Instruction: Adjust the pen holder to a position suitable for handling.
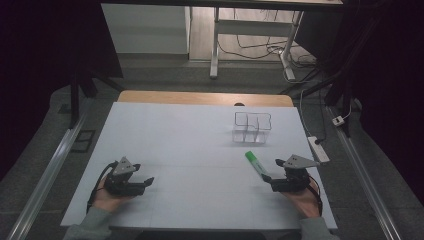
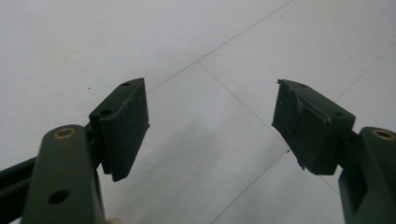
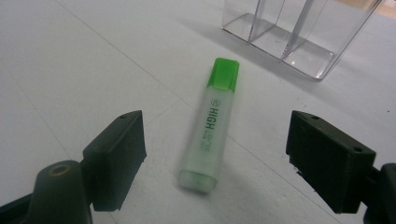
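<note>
Overhead, a white table (image 1: 190, 140) is stretching away from a person whose hands are coming in from the near edge, each holding a black two-jaw gripper. Toward the far right of it, a clear plastic organiser (image 1: 252, 127) with several compartments is standing upright. Nearer, the left gripper (image 1: 148, 182) is resting low at the left, its jaws spread wide over bare table. At the right, the right gripper (image 1: 266, 178) is also gaping wide, gripping nothing. A green highlighter (image 3: 212, 122) is lying flat just ahead of its jaws, capped end pointing toward the organiser, touching neither pad.
</note>
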The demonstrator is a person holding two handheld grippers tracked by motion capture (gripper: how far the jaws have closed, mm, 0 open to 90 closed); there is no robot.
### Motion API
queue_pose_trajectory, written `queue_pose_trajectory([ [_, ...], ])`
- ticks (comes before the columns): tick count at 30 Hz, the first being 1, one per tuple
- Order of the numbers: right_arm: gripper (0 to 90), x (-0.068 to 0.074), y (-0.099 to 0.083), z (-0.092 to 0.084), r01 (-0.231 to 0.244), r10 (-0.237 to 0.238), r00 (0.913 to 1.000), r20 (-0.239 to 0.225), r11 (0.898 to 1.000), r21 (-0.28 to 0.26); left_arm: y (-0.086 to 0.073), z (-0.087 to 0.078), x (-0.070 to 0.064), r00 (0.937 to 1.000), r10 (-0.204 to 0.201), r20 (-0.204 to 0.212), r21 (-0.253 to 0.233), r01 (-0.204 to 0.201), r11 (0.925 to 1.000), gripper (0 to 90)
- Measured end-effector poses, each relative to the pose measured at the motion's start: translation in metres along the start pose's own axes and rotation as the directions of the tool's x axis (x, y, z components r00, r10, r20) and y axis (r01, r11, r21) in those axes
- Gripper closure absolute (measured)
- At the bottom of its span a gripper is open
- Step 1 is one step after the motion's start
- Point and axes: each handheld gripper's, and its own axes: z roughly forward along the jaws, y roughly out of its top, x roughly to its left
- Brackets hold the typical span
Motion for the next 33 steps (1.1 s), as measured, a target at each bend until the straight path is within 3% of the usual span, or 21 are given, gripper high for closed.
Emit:
queue_pose_trajectory([
  [27, 22.7, 0.003, 0.006, -0.001, -0.04, 0.039, 0.9991, -0.013, 0.999, -0.018, 0.0, 0.002, -0.003, 0.9998, 0.018, -0.01, 0.009, -0.018, 0.9998, 26.3],
  [33, 22.8, 0.002, 0.018, 0.01, -0.053, 0.053, 0.9985, -0.012, 0.998, 0.031, 0.001, 0.002, -0.003, 0.9998, 0.017, 0.004, -0.003, -0.017, 0.9999, 26.3],
])
